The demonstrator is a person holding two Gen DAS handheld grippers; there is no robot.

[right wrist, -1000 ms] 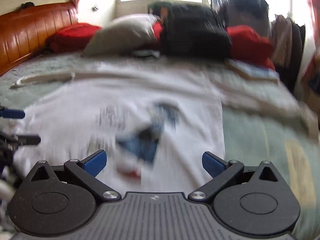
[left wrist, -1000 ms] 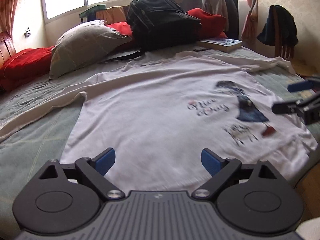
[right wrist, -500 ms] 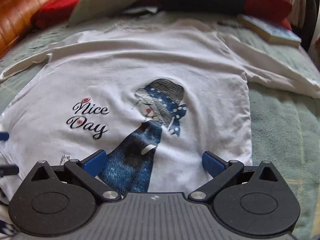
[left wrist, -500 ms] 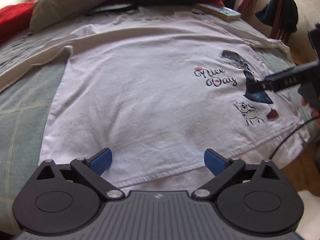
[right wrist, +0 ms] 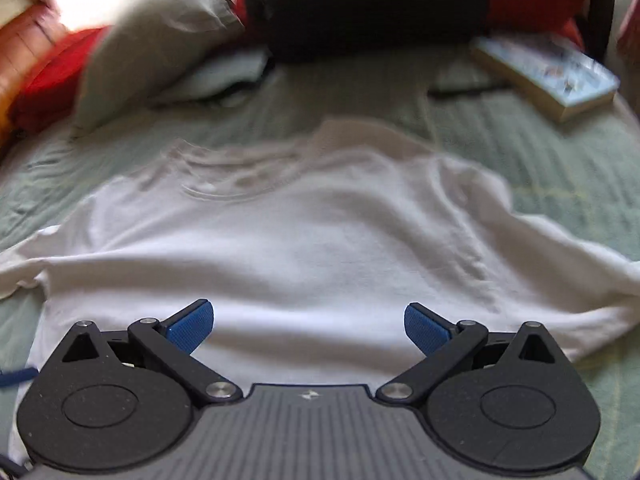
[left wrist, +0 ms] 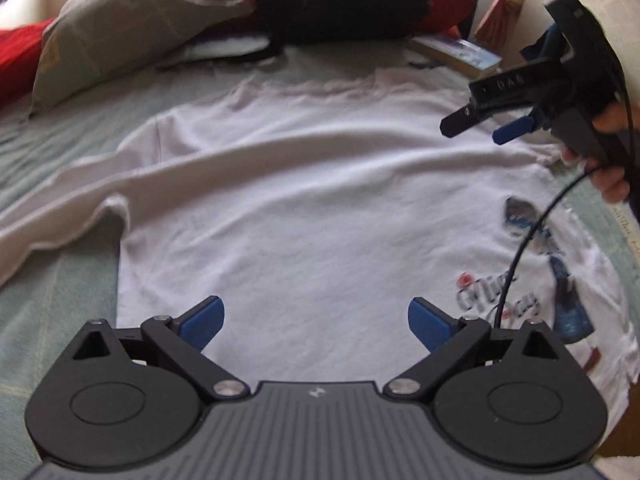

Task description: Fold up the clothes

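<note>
A white long-sleeved T-shirt lies spread flat on the green bedspread, its "Nice Day" print and girl picture at the right in the left wrist view. My left gripper hovers open over the shirt's lower middle, nothing between its blue pads. In that view my right gripper hangs open above the shirt's right shoulder, held by a hand. In the right wrist view the right gripper is open above the shirt's chest, with the collar ahead and a sleeve running right.
At the head of the bed lie a grey pillow, a black backpack and red cushions. A book rests on the bedspread at the far right. A black cable hangs from the right gripper across the print.
Both grippers have moved forward, up the shirt toward its collar. The right gripper rose from the print to the right shoulder. Both stay open.
</note>
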